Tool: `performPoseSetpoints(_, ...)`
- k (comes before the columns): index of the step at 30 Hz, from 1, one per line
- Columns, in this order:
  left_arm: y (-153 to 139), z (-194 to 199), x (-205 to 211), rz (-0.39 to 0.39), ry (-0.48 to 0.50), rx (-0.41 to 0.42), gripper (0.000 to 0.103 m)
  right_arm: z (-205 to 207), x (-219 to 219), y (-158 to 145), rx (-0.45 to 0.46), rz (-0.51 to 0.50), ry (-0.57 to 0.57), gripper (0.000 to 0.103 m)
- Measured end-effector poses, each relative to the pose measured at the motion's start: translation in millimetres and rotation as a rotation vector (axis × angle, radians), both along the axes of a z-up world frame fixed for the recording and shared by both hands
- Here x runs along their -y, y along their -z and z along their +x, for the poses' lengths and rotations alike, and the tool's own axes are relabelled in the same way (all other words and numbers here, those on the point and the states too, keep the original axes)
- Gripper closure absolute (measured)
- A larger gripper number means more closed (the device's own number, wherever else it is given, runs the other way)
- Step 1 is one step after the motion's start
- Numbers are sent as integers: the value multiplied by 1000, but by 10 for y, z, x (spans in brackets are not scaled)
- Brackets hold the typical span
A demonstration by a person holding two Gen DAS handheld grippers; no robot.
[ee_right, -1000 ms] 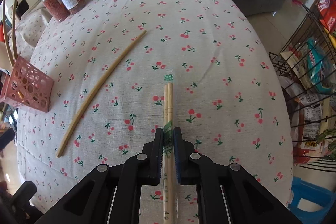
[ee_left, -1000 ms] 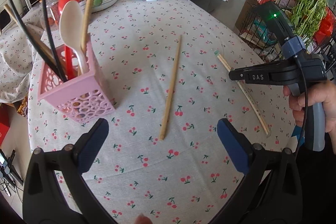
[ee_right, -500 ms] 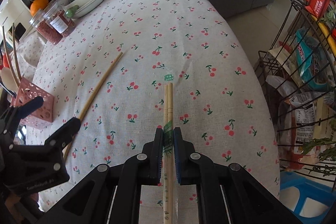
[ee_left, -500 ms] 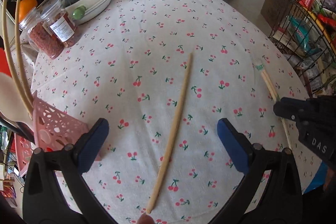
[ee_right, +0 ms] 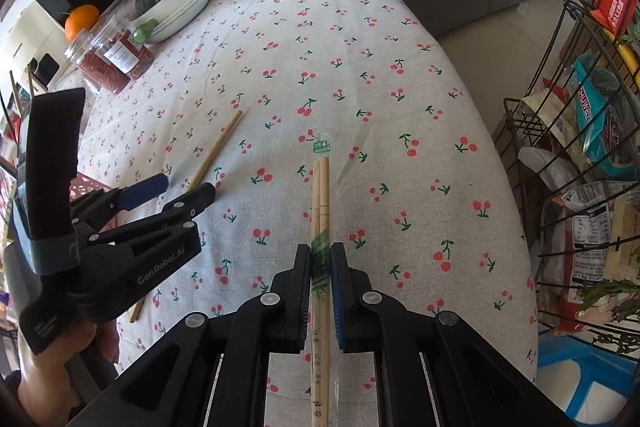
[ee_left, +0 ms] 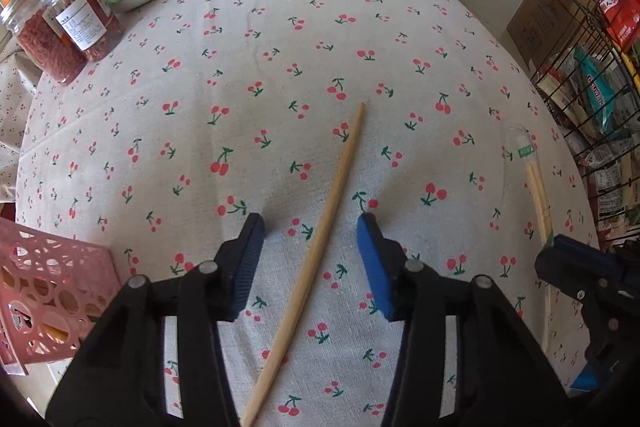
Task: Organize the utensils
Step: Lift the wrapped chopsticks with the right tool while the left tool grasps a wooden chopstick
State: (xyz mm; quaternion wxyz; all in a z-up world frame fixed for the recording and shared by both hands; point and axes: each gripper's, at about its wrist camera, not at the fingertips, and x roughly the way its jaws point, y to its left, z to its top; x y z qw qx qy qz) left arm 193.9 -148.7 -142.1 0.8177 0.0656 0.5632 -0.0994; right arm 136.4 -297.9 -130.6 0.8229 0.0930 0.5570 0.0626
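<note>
Left gripper [ee_left: 310, 241] closes around a lone chopstick [ee_left: 320, 239] lying on the worktop [ee_left: 280, 67], pads not yet touching. Right gripper [ee_right: 320, 267] clamps a wrapped pair [ee_right: 321, 195]. An off-centre pinch could roll the stick away.

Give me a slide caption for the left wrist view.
Left gripper closing around a loose wooden chopstick on the cherry-print tablecloth, pink utensil holder alongside.
</note>
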Motion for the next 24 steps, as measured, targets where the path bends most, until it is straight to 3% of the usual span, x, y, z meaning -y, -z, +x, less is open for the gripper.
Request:
performPoseSetpoints(2, -8, 13, 26, 0, 18, -23, 65, 6, -15, -3, 0, 0, -3, 93)
performPoseSetpoints(5, -23, -12, 113, 5, 65, -49, 92, 20, -25, -2, 0, -1, 3, 93)
performPoseSetpoints(6, -27, -30, 134, 14, 70, -52, 94, 24, -25, -10, 3, 0, 6, 93)
performPoseSetpoints(10, -140, -192, 121, -17, 86, -11, 96, 0, -23, -93, 37, 7, 13, 93)
performPoseSetpoints(16, -608, -610, -135, -118, 112, 111, 96, -116, 9, -358, 142, 35, 31, 93)
performPoseSetpoints(24, -1143, -1067, -551, -170, 146, 278, 96, -321, -86, -690, 262, 128, 45, 96)
